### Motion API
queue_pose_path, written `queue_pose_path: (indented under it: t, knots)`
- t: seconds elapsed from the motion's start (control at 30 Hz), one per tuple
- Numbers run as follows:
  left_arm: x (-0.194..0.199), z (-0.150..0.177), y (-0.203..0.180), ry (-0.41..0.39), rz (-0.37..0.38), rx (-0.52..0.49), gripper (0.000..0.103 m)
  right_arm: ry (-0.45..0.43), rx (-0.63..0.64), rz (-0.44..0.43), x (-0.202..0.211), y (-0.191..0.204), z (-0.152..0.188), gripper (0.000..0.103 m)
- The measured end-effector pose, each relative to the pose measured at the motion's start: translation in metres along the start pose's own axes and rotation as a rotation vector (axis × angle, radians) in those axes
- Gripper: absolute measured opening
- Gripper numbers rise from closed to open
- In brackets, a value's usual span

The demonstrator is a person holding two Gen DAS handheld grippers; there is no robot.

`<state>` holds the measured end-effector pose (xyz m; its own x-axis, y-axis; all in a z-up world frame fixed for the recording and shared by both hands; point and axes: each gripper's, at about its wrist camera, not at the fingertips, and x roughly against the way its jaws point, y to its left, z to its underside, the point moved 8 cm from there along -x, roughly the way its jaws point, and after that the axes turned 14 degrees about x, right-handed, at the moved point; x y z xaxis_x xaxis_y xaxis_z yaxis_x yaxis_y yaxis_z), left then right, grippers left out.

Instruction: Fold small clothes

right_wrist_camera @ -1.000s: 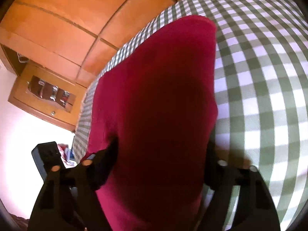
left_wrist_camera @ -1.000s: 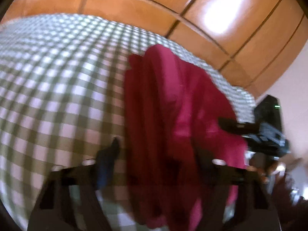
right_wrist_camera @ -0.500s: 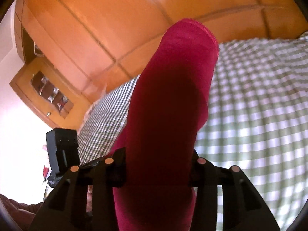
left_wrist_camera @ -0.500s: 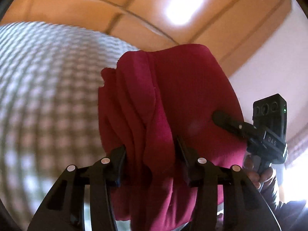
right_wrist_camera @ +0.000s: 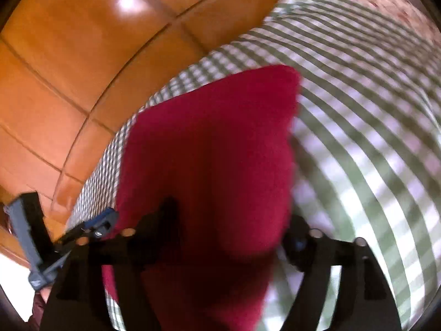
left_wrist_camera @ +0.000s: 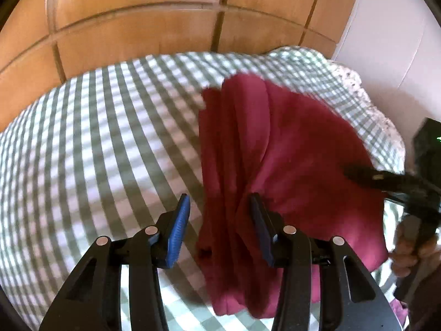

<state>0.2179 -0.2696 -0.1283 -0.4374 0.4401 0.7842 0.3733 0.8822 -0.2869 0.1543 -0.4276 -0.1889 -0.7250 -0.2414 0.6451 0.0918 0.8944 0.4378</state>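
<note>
This looks like a bedroom in a home. A bed with a green and white checked cover [left_wrist_camera: 104, 149] stands by big wooden cupboard doors [left_wrist_camera: 137, 22].

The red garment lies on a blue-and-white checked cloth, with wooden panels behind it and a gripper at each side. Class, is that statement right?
Not quite. The checked cloth is green and white, not blue, as the left wrist view shows. The rest stands: the red garment lies on it, wooden panels behind, and the left gripper and right gripper at its sides.
</note>
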Motion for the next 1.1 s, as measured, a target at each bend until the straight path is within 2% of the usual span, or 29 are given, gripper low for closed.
queue_pose_path:
  t: [0.07,0.13,0.23,0.3,0.37,0.43,0.47,0.53,0.57,0.63,0.7,0.8,0.9,1.07,1.1]
  knots:
    - [0.005,0.003,0.006,-0.044,-0.006,0.005,0.046,-0.049,0.031,0.071,0.025,-0.003,0.001,0.081]
    - [0.016,0.009,0.008,-0.084,-0.018,0.008,0.046,-0.089,0.085,0.122,0.049,0.004,-0.002,0.051]
    - [0.029,0.015,0.008,-0.134,-0.059,-0.025,0.046,-0.140,0.159,0.106,0.067,0.033,-0.010,0.042]
    - [0.026,0.012,0.008,-0.136,-0.083,-0.035,0.046,-0.155,0.204,0.117,0.062,0.050,-0.017,0.042]
    - [0.018,0.008,0.010,-0.122,-0.094,-0.020,0.050,-0.110,0.200,0.147,0.030,0.054,-0.034,0.042]
    - [0.010,0.003,0.009,-0.128,-0.114,-0.021,0.052,-0.005,0.147,0.166,-0.016,0.035,-0.035,0.045]
    - [0.011,0.004,0.010,-0.129,-0.116,-0.019,0.053,0.027,0.161,0.195,-0.036,0.027,-0.035,0.046]
    - [0.010,0.003,0.008,-0.133,-0.120,-0.021,0.053,0.009,0.173,0.220,-0.047,0.024,-0.038,0.049]
    - [0.013,0.003,0.007,-0.139,-0.133,-0.024,0.053,0.012,0.179,0.223,-0.046,0.027,-0.039,0.051]
    - [0.022,0.002,0.006,-0.155,-0.143,-0.010,0.055,-0.010,0.193,0.216,-0.037,0.032,-0.038,0.061]
    - [0.028,0.001,0.005,-0.165,-0.146,0.005,0.060,-0.028,0.216,0.239,-0.024,0.039,-0.034,0.063]
    - [0.038,0.003,0.003,-0.177,-0.130,0.018,0.063,-0.066,0.217,0.239,-0.005,0.047,-0.027,0.072]
    - [0.045,0.006,-0.001,-0.181,-0.114,0.017,0.068,-0.093,0.203,0.234,0.015,0.059,-0.017,0.072]
    - [0.055,0.011,-0.008,-0.194,-0.097,0.008,0.068,-0.117,0.188,0.242,0.032,0.067,-0.004,0.072]
    - [0.055,0.012,-0.009,-0.195,-0.096,0.006,0.068,-0.122,0.187,0.246,0.034,0.068,-0.003,0.070]
